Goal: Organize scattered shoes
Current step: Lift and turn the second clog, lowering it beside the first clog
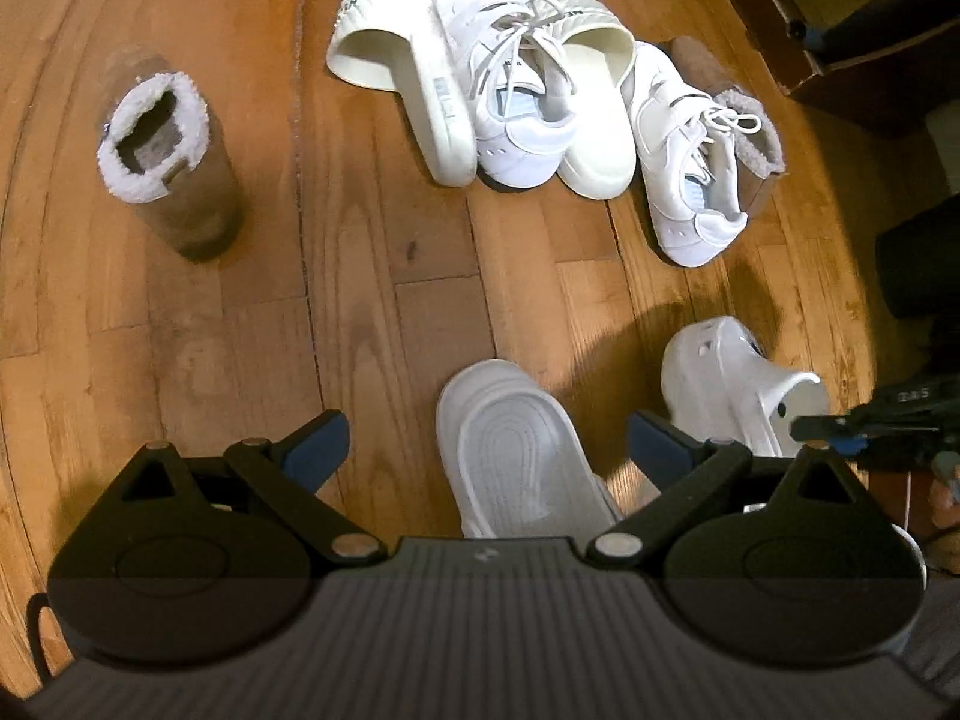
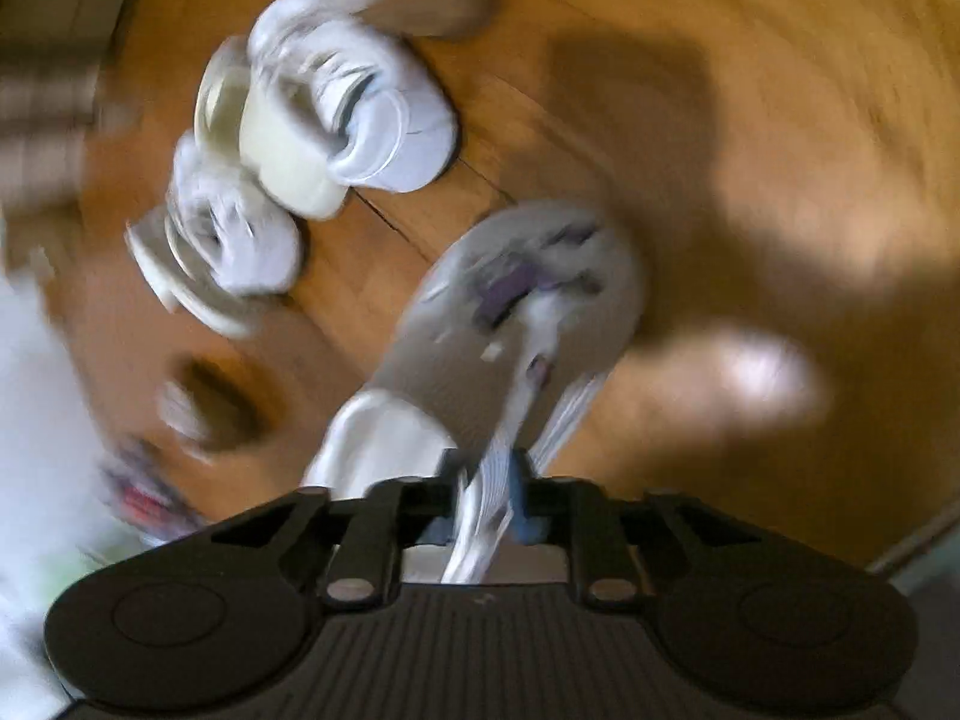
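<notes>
Left gripper: fingers spread wide, nothing between them, hovering over a white clog lying sole-up on the wood floor.

Right gripper: fingers narrow, pinched on the rim of a second clog, which hangs forward from them above the floor. The right wrist view is smeared by motion blur, so finer detail of the grip cannot be read. In the left wrist view this clog shows at right, close to the sole-up one, with the right gripper's tip at the frame edge.

Count, left wrist view:
- clogs: 2, near each other but not aligned; one inverted, one in the right gripper.
- sneakers: 2 white, laced, one in the heap and one at its right edge.
- slides: 2 cream, one leaning on edge and one partly under the laces.
- boots: 2 tan, fleece-lined; one upright, well apart at left, one on its side behind the right sneaker.

Total 8 shoes, 4 pairs.

Progress, as judged: no pair stands side by side. Sneakers and slides overlap in one heap and the boots are split. The clog pair looks to be the pair in hand. Most sorting appears left. No rack or set place for the shoes is visible.
</notes>
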Tool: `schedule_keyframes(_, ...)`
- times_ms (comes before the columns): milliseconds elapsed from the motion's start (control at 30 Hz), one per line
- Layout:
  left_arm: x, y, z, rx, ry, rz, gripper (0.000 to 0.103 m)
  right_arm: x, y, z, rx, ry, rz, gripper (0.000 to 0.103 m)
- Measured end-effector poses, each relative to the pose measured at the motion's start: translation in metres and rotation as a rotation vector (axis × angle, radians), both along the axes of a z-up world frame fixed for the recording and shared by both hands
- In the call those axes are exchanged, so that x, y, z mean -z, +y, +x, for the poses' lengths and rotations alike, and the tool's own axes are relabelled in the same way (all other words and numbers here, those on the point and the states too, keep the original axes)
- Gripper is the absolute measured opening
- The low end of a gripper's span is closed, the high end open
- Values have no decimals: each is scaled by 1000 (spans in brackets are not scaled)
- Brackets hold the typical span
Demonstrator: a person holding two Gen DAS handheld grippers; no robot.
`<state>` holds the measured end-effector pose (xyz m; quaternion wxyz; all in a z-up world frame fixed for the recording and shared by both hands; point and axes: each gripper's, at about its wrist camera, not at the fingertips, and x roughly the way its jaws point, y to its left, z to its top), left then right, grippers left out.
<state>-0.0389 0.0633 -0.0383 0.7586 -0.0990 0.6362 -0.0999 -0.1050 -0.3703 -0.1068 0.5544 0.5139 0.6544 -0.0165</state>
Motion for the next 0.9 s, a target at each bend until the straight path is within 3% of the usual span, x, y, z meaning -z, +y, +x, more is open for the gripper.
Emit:
schedule_keyframes(67,4,-3,2,12,9,6,101,-11,11,-1,-39,-39,23,1)
schedule_keyframes(167,11,-6,3,9,28,19,101,-41,37,18,-246,-216,-59,21)
schedule_keyframes(200,12,-6,3,11,33,22,101,-52,46,25,-311,-282,-102,27)
schedule_keyframes(267,13,-8,2,16,35,21,101,-65,57,33,-404,-365,-180,29)
schedule_keyframes(333,10,-8,1,22,32,16,101,-84,74,45,-545,-487,-326,33)
schedule_keyframes(400,9,-9,0,19,30,16,101,-89,91,56,-676,-562,-422,52)
schedule_keyframes(433,8,-9,0,18,30,15,101,-89,102,63,-774,-601,-471,55)
schedule_keyframes(533,5,-10,-1,19,26,12,101,-76,126,77,-966,-638,-539,56)
schedule_keyframes(633,3,-13,-1,26,20,2,101,-56,144,81,-1086,-666,-610,56)
schedule_keyframes(700,4,-14,-1,31,26,4,101,-44,152,80,-1130,-680,-644,56)
schedule_keyframes(900,6,-12,1,12,36,19,101,-20,158,77,-1210,-611,-691,57)
